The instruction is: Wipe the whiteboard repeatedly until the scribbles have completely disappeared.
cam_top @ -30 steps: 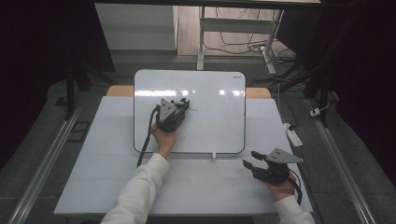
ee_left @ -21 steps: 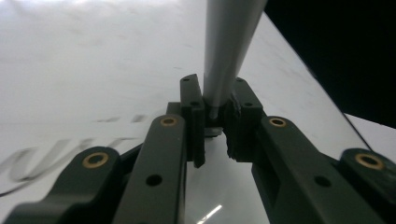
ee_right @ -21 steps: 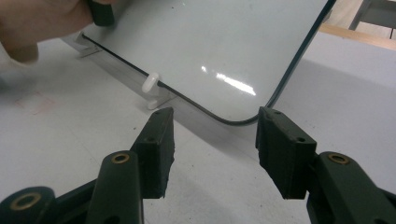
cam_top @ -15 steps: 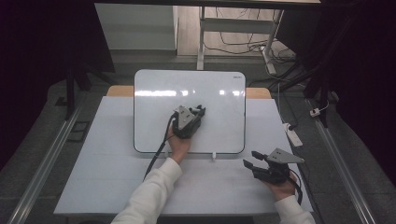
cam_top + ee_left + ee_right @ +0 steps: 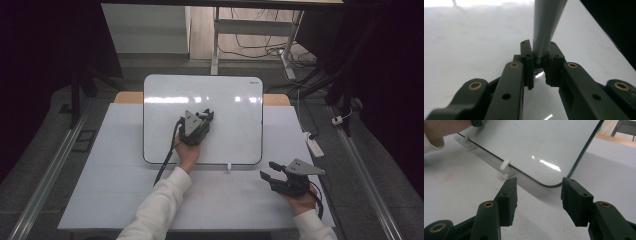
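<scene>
While my left gripper [image 5: 206, 116], at frame centre, pinches a grey marker [image 5: 545, 27] over the whiteboard [image 5: 235, 100], my right gripper [image 5: 270, 175] rests with jaws spread at lower right on the white table [image 5: 100, 190], near the board's corner.

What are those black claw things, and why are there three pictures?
A person sits at a white table and holds a claw tool, called a gripper, in each hand. One picture comes from a camera up high. The other two come from little cameras riding on each gripper, looking along its black jaws. On the table lies a whiteboard. The left gripper is over the board, and its jaws pinch a grey stick, perhaps a pen, though I cannot tell. The right gripper rests on the table near the board's corner, with its jaws open and nothing in them.
</scene>
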### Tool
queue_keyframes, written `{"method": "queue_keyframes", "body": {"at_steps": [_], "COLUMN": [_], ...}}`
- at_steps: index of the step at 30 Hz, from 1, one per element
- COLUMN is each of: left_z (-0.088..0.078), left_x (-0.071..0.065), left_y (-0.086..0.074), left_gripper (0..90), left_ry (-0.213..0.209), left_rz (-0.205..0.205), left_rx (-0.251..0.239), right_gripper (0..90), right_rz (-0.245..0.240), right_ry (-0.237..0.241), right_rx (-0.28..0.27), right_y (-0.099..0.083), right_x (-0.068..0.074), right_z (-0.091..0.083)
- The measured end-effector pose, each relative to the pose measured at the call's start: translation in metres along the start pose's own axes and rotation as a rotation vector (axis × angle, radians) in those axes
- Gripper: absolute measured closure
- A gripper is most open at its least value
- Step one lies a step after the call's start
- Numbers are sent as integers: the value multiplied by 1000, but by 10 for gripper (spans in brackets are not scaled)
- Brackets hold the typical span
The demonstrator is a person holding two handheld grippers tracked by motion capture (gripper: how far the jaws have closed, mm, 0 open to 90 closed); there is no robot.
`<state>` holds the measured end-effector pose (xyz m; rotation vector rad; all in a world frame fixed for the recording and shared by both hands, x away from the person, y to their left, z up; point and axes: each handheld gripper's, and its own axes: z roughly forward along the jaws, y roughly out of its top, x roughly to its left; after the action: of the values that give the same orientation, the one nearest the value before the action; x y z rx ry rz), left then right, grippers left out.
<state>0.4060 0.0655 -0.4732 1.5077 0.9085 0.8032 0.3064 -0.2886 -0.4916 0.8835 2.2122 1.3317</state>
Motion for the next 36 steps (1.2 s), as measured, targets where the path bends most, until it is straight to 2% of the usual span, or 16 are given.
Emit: {"method": "queue_keyframes", "body": {"at_steps": [3,6,7,9,10,11,13,14,16,22,25,26,28,33,34,36], "left_z": [-10,-16,-16,-12,-10,-6,-4,-4,-7,-33,-39,-38,-33,-16,-14,-17], "left_x": [19,28,26,17,8,-3,-14,-15,-7,36,43,41,34,-2,-5,0], "left_y": [1,-1,-2,-4,-6,-8,-10,-11,-10,-11,-14,-13,-14,-17,-17,-16], "left_gripper": [783,784,784,784,784,784,784,784,784,783,783,784,784,783,784,784], "left_ry": [38,54,55,29,11,-5,-26,-22,-8,84,91,98,73,7,8,12], "left_rz": [-22,-23,-24,-17,4,41,62,67,55,6,-27,-22,-33,1,4,2], "left_rx": [-8,-11,-13,-7,0,8,15,13,13,1,-6,-6,-11,-3,-2,1], "right_gripper": [464,464,464,464,464,464,463,463,463,463,463,463,463,462,462,463], "right_rz": [-2,-6,-7,-6,-8,-8,-9,-8,-5,-7,-10,-12,-11,-7,-6,-8], "right_ry": [3,4,4,4,2,3,2,1,3,6,7,7,9,5,5,4], "right_rx": [3,4,3,2,1,0,0,1,0,2,1,1,-1,2,1,-2], "right_y": [0,1,1,2,2,2,2,2,1,1,2,2,3,2,2,2], "right_x": [0,1,2,2,3,3,3,3,2,2,4,4,5,4,4,3], "right_z": [1,2,2,2,2,2,2,2,1,2,3,3,3,3,3,2]}}
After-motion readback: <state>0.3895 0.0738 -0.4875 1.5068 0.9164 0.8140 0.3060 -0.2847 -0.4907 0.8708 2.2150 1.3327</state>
